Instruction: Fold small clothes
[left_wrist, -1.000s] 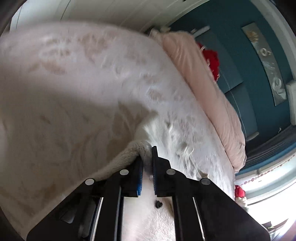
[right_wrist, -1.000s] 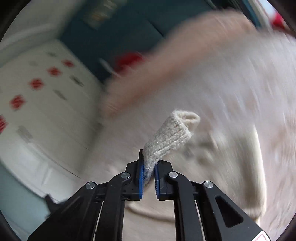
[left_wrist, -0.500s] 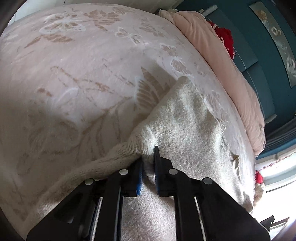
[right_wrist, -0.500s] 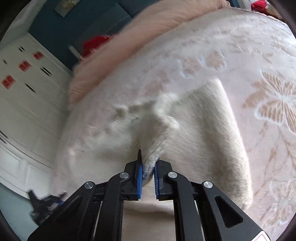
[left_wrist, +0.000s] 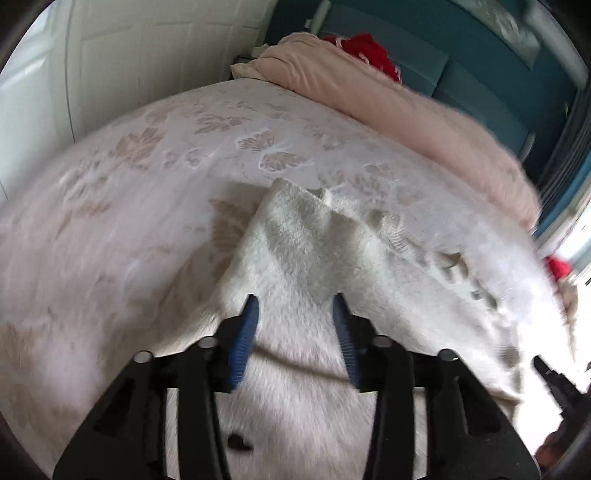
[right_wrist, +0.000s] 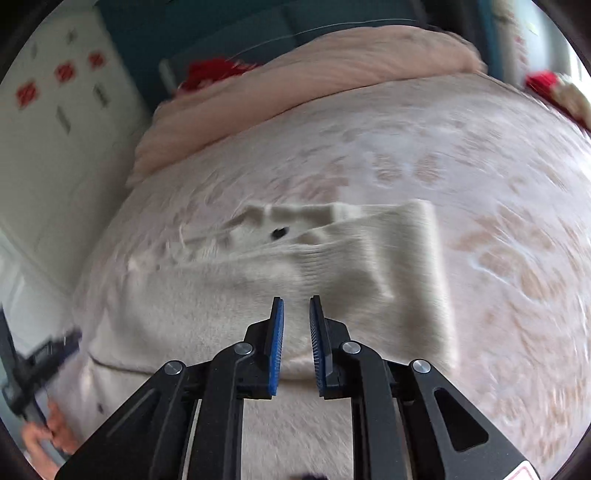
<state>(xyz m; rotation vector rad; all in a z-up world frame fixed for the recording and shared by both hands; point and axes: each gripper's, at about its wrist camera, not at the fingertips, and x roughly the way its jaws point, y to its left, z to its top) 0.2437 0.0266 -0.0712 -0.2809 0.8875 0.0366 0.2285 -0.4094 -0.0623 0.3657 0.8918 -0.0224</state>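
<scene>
A white fuzzy knit garment (left_wrist: 314, 251) lies on the pale floral bedspread (left_wrist: 147, 177). One knit part is folded over its body (right_wrist: 388, 266), and a small black button (right_wrist: 279, 232) shows near the top edge. My left gripper (left_wrist: 295, 299) hovers just over the garment, its jaws opening with nothing pinched between the blue pads. Above the folded part, my right gripper (right_wrist: 296, 301) is also opening, and the narrow gap between its pads holds no cloth. The left gripper (right_wrist: 33, 365) and a hand (right_wrist: 48, 428) show at the edge of the right wrist view.
A rolled pink duvet (left_wrist: 406, 110) runs along the far side of the bed with a red item (left_wrist: 369, 51) behind it. A white wardrobe (right_wrist: 48, 147) stands to the left and a teal wall (left_wrist: 461, 66) behind the bed.
Both grippers held knit fabric before and have let it go. The right gripper came down and laid its piece on the garment. The left jaws have spread wide.
</scene>
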